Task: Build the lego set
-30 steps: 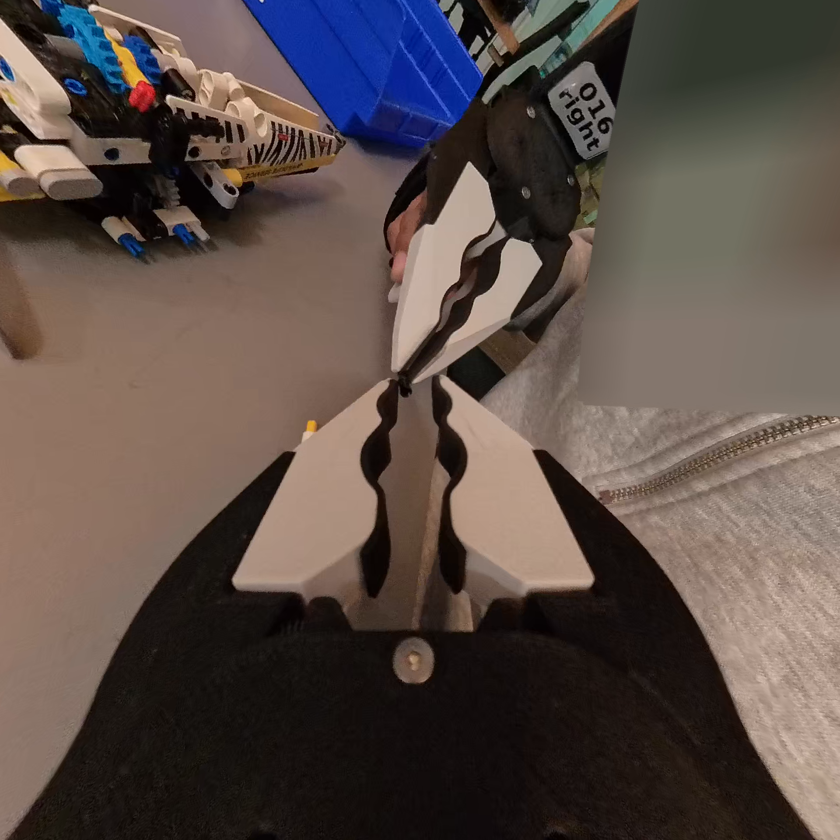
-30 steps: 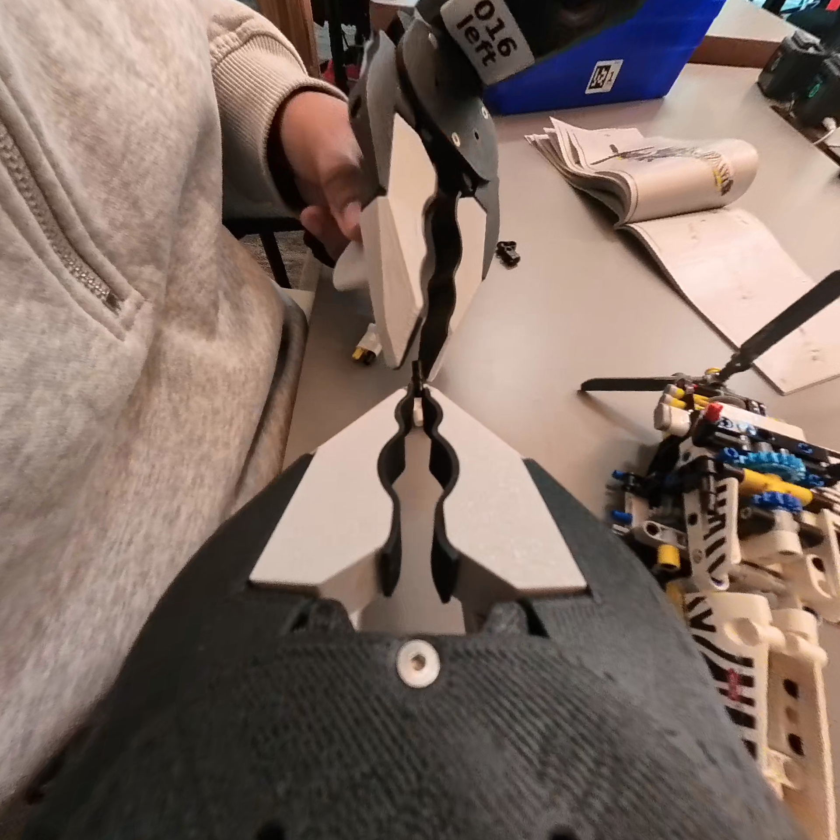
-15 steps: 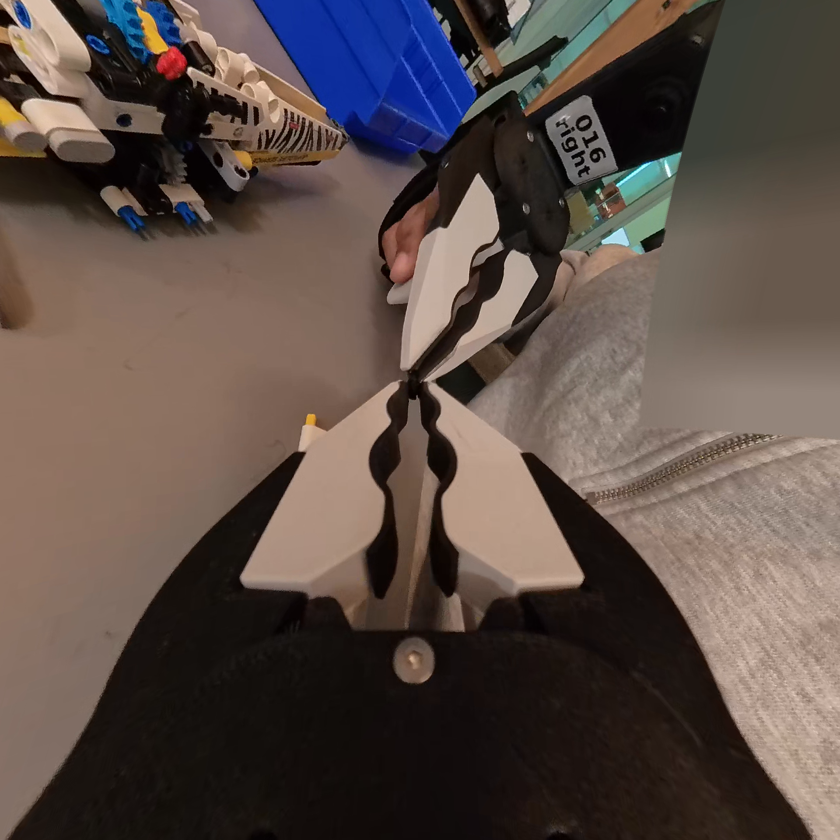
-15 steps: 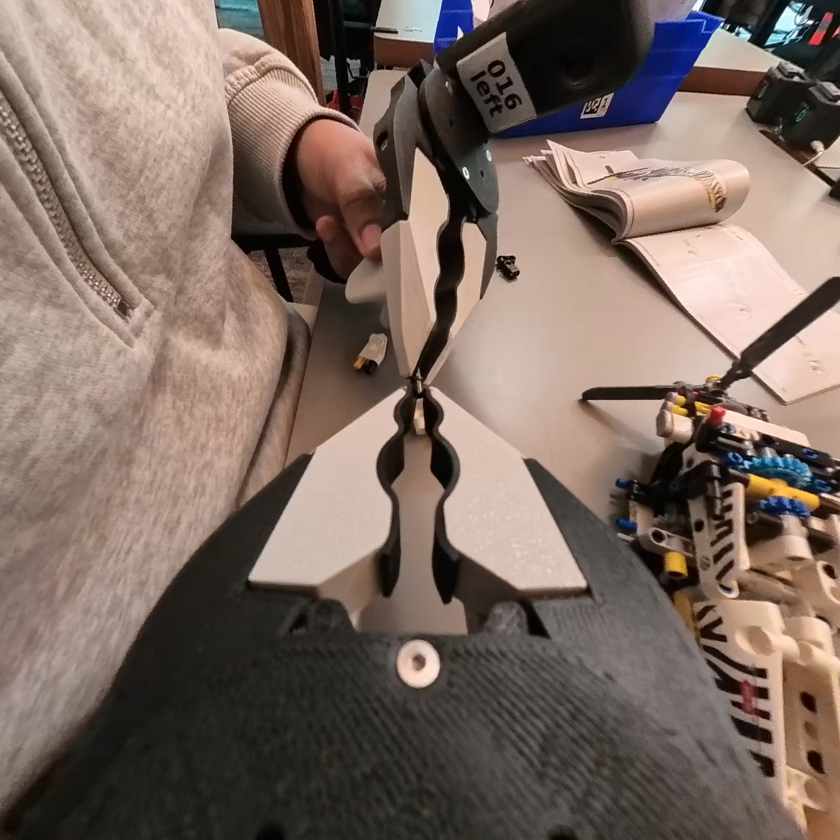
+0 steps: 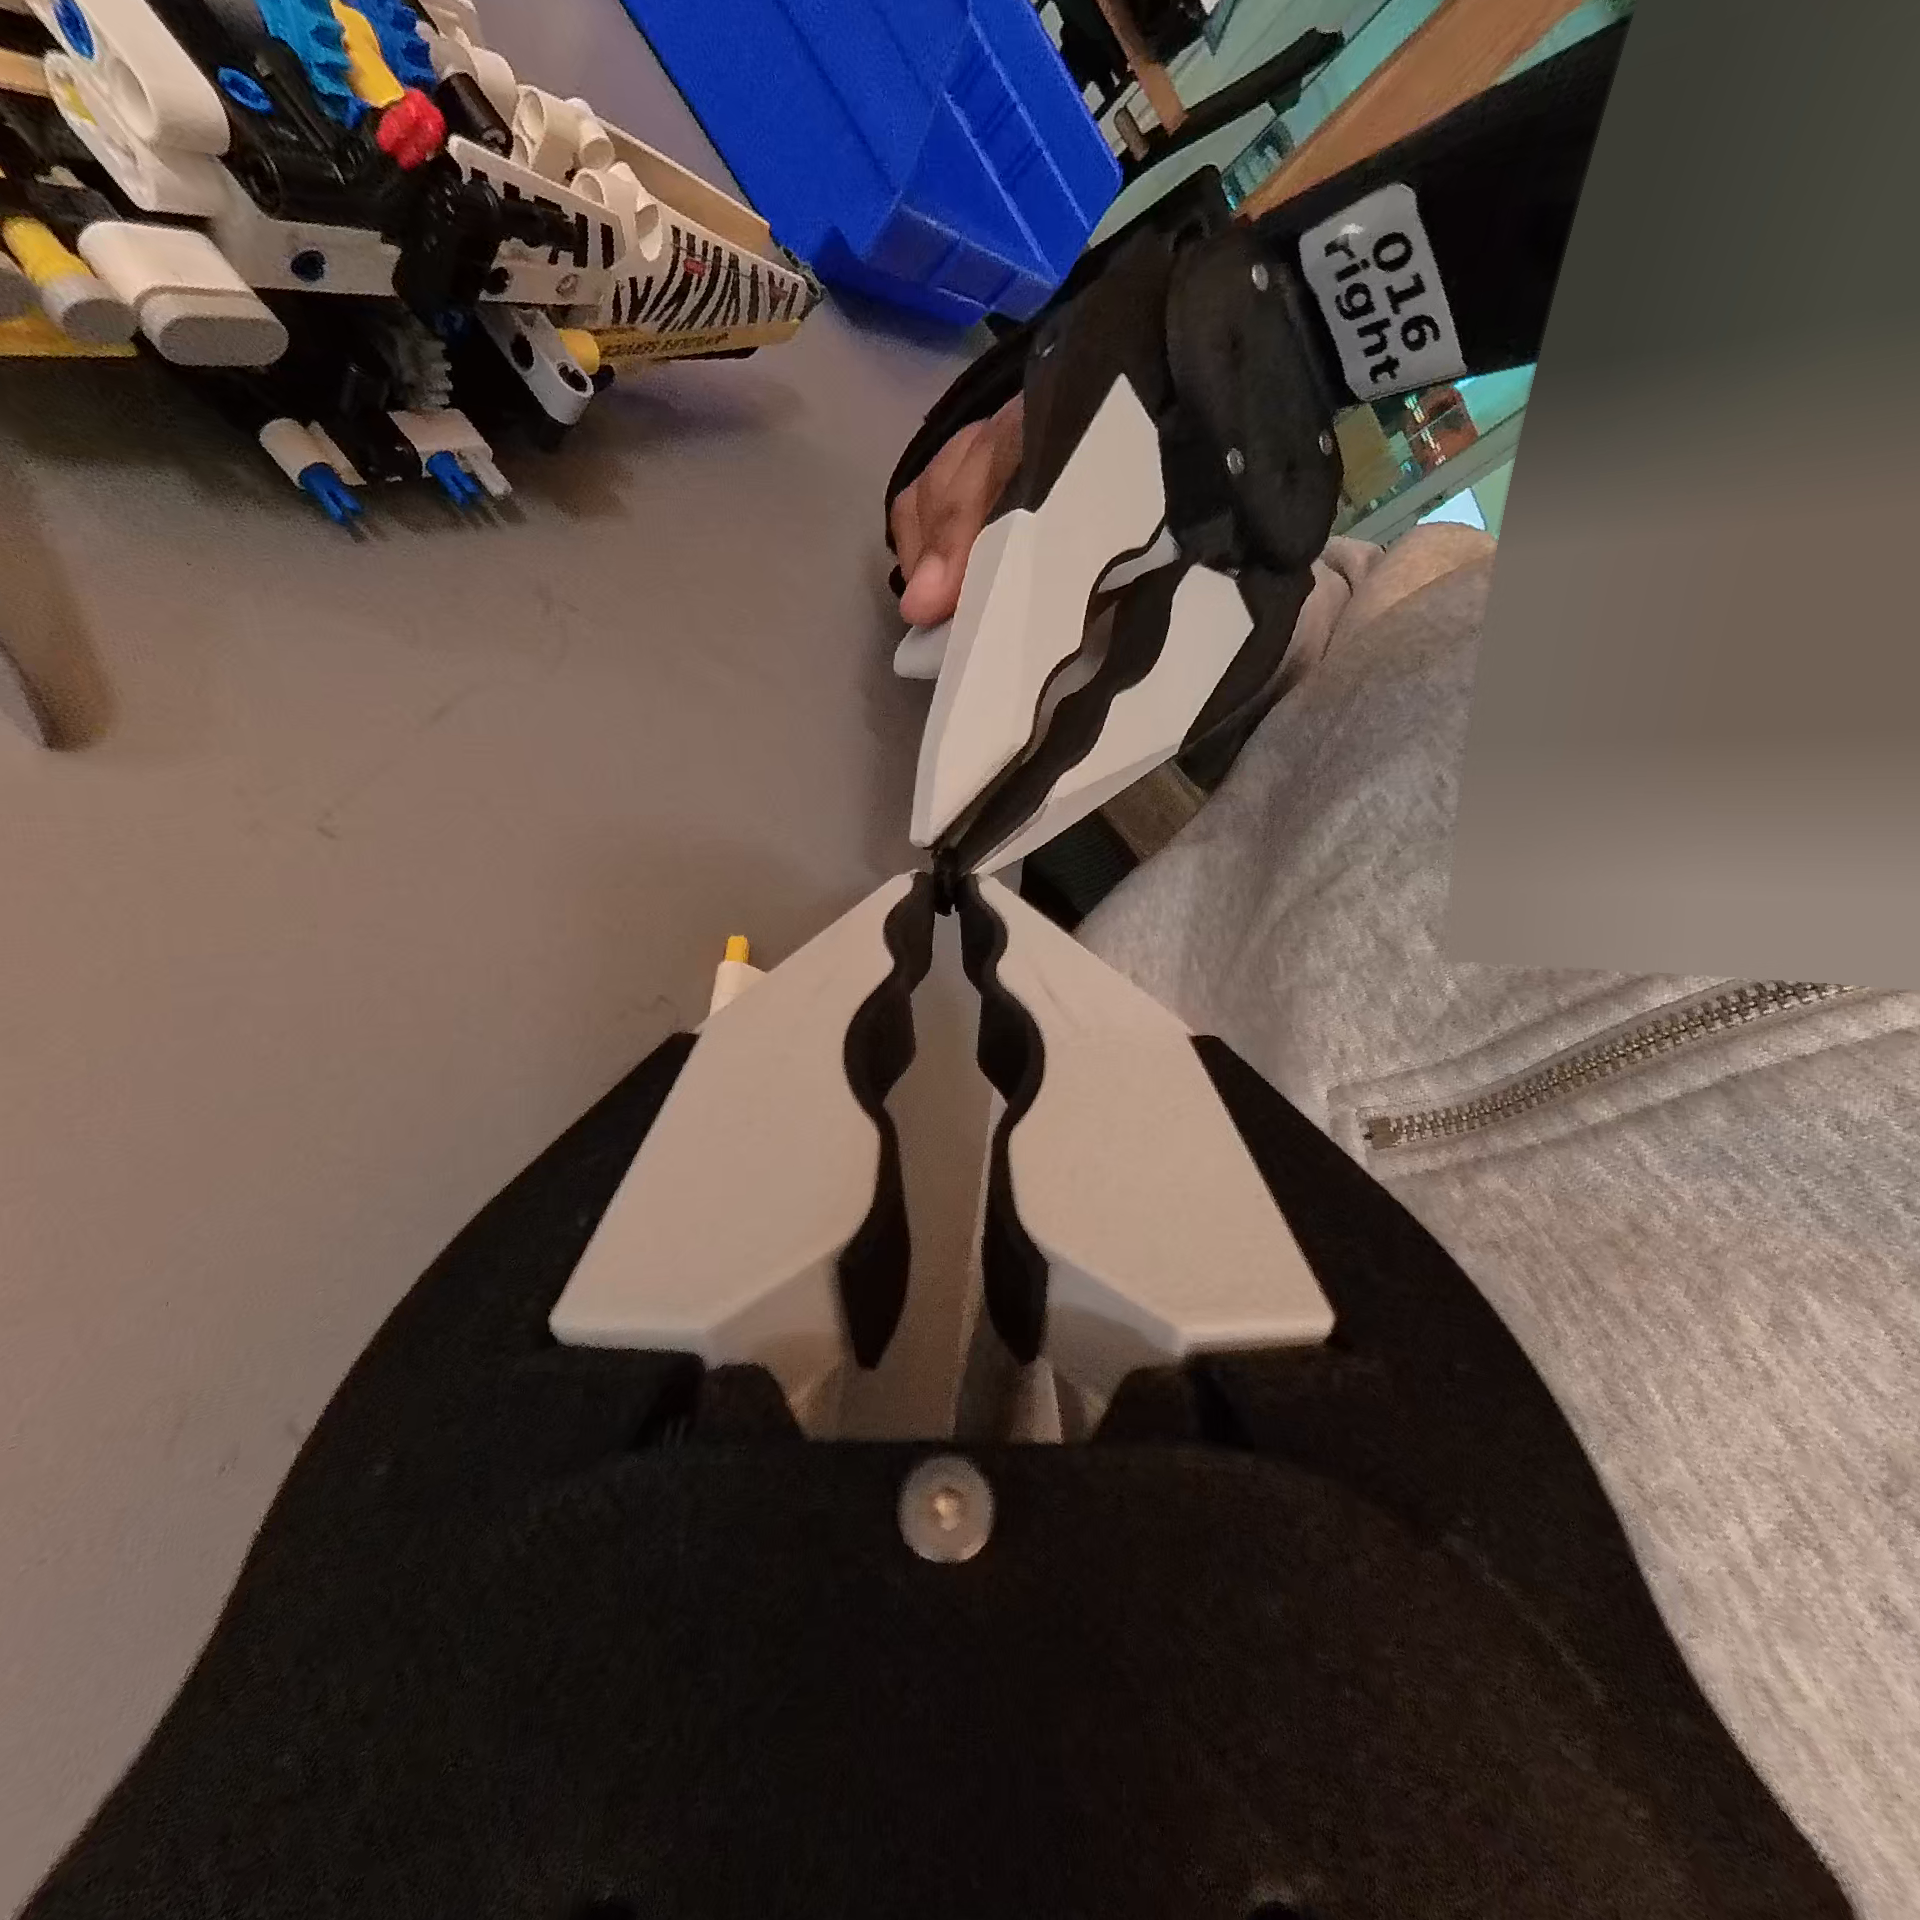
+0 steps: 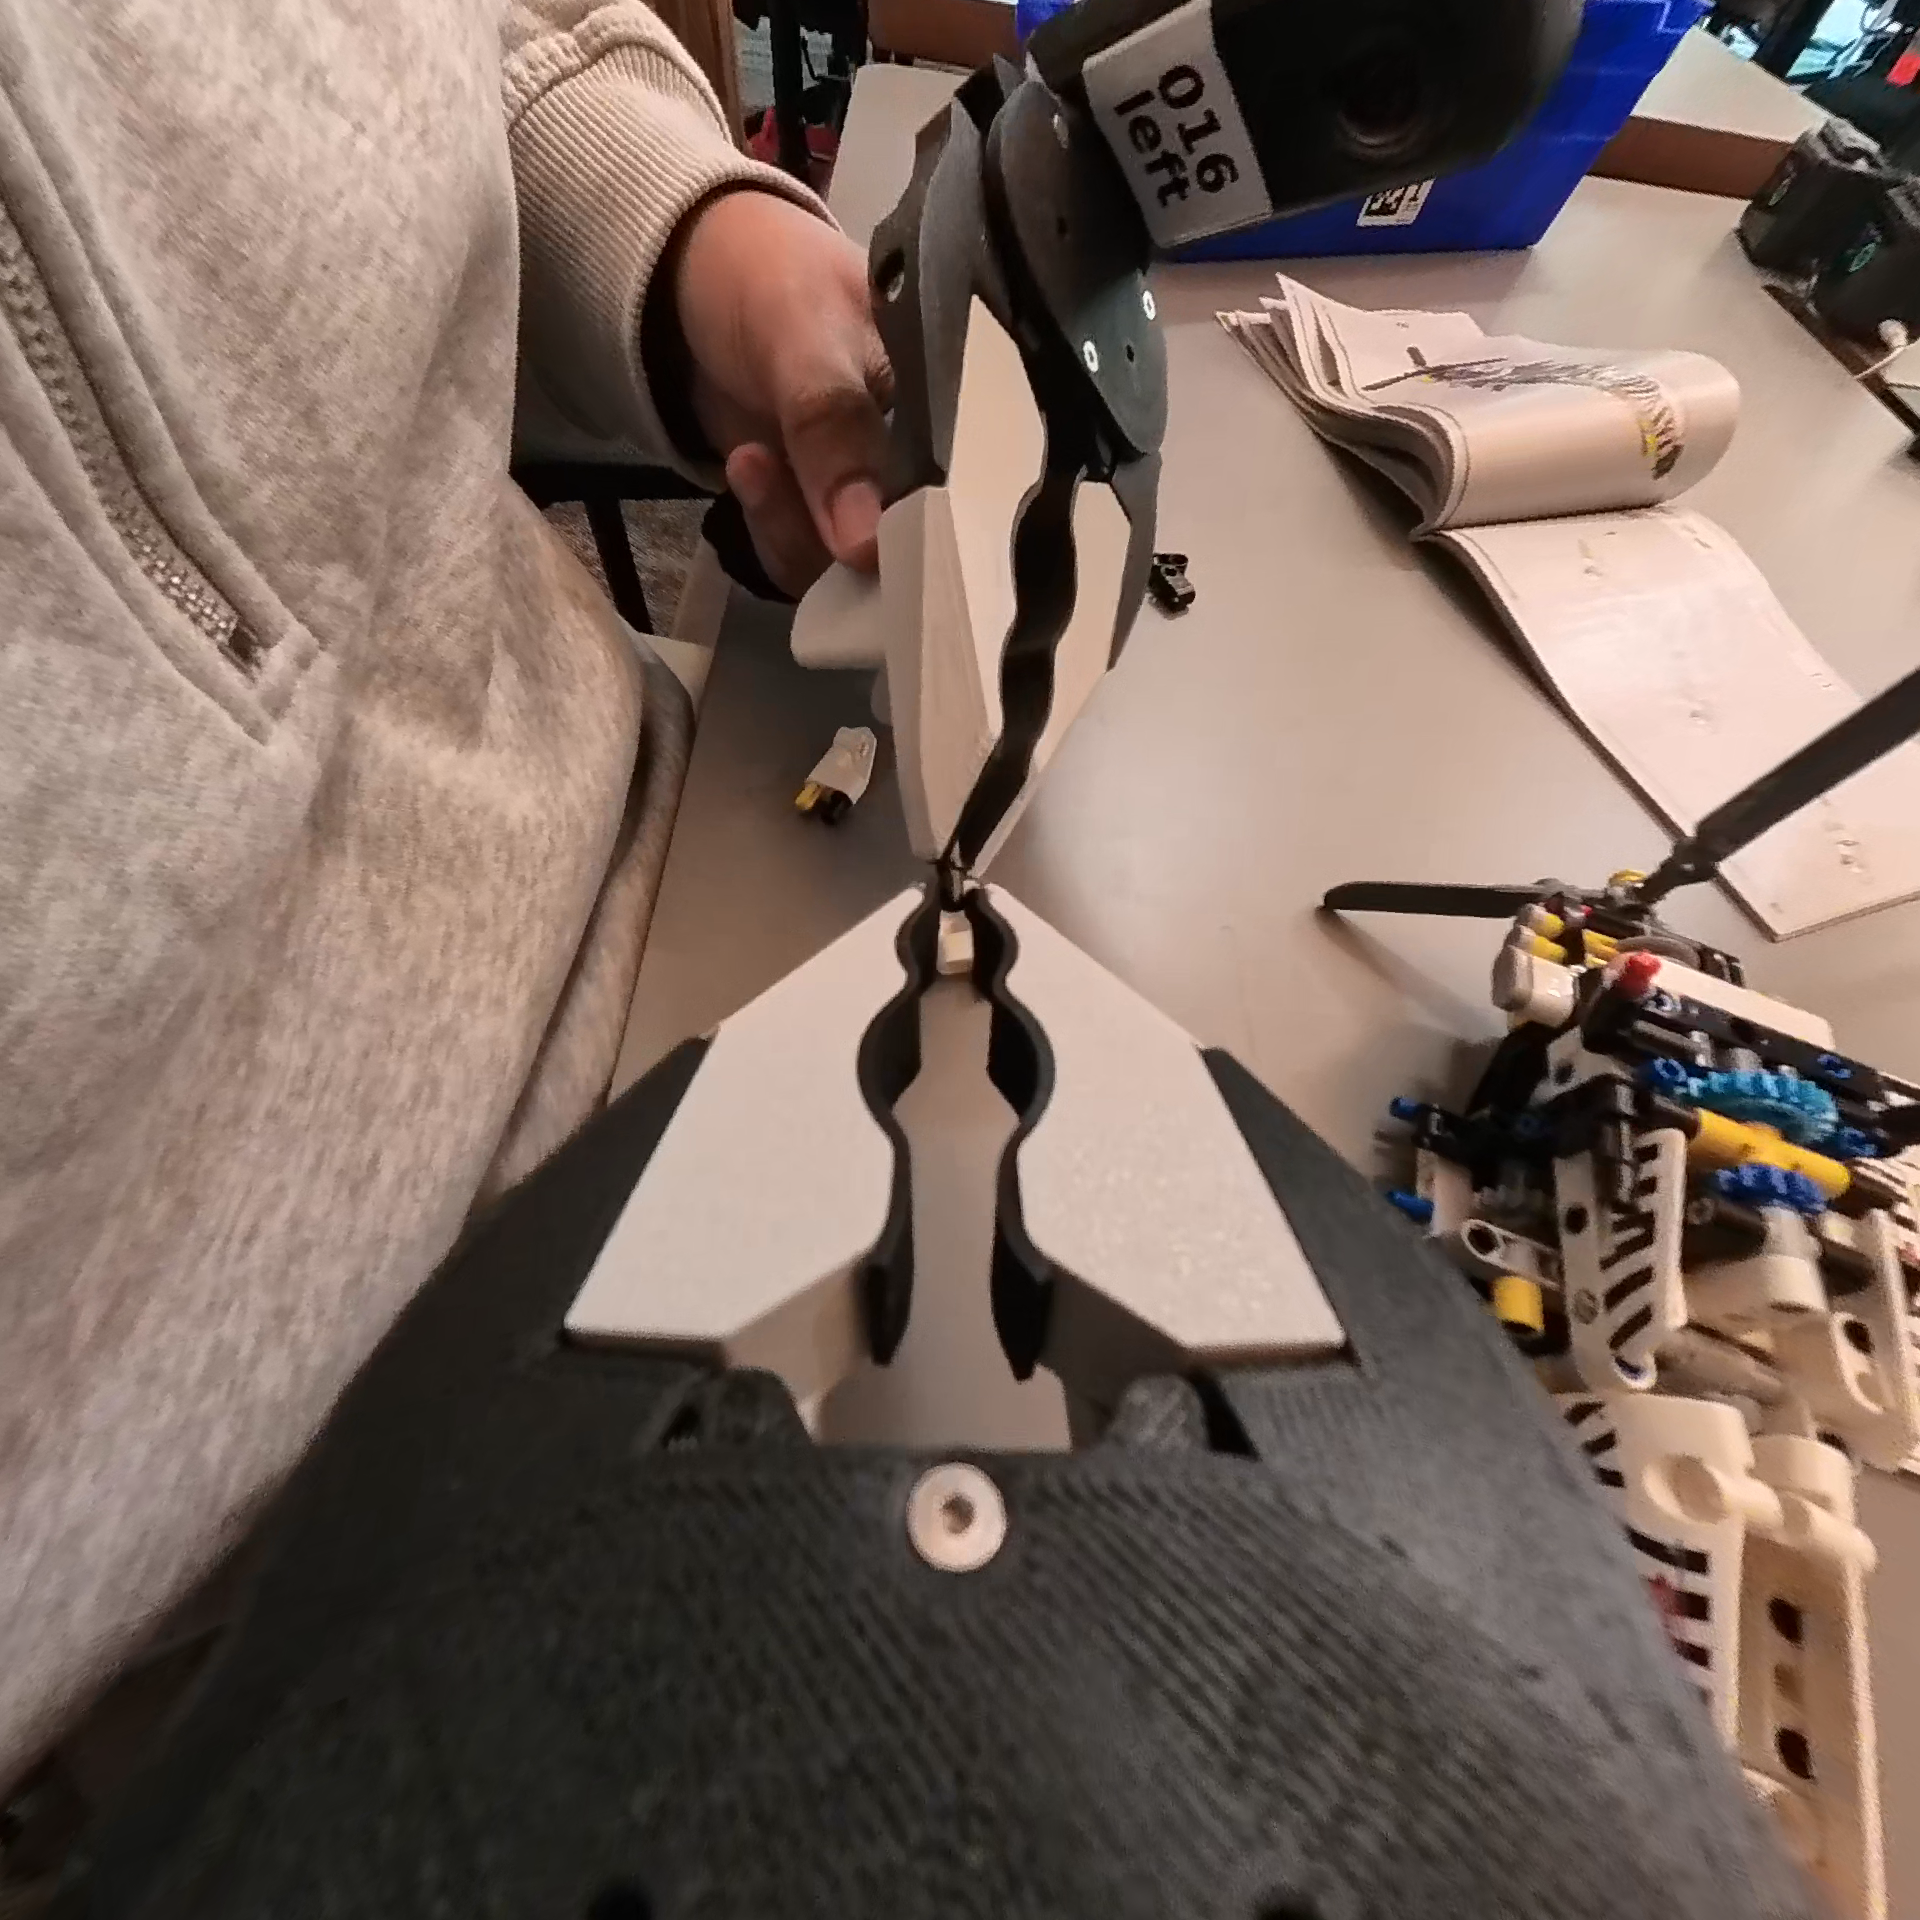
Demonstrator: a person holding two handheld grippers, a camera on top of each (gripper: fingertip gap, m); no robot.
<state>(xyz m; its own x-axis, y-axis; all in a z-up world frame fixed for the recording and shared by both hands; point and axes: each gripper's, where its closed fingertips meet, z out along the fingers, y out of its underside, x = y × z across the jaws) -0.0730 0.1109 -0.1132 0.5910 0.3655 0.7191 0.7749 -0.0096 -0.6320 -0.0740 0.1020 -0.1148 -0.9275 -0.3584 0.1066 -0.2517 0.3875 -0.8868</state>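
left gripper (image 5: 943, 891) and right gripper (image 6: 954, 896) are held tip to tip above the table (image 5: 416, 831). a small white piece (image 6: 953, 948) is pinched in the right gripper's tips. a tiny black pin (image 5: 943, 883) is pinched at the left gripper's tips, which are closed on it, touching the white piece. the lego model (image 6: 1662, 1195) is seen right of the right gripper, a loose white-yellow part (image 6: 840, 777) just left of the tips, the booklet (image 6: 1558, 468) beyond.
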